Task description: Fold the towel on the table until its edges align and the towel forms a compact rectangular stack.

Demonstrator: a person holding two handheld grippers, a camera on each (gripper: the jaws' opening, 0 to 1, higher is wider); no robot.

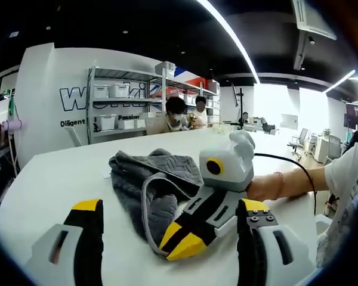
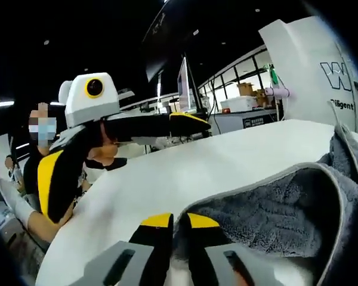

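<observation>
A crumpled dark grey terry towel with a pale grey hem (image 1: 152, 182) is lying bunched on the broad white desk (image 1: 59, 179), partly doubled over itself so the hem is looping across its top. In the left gripper view, the left gripper (image 1: 170, 229) is hovering above the desk in front of the towel, its black, yellow-tipped fingers (image 1: 86, 229) standing wide apart with nothing between them. The right gripper (image 1: 188, 238) is reaching in from the right side of that view, its yellow-tipped ends lying on the towel's near edge, with a person's hand (image 1: 268, 186) behind it. In the right gripper view, the right gripper's fingers (image 2: 155, 238) are sitting almost together, pinching the towel's edge (image 2: 274, 214), which is bulging up between and beyond them. The left gripper (image 2: 185, 123) is hanging over the desk further away. Grey metal shelving with white storage boxes (image 1: 122, 101) is standing against the far wall.
</observation>
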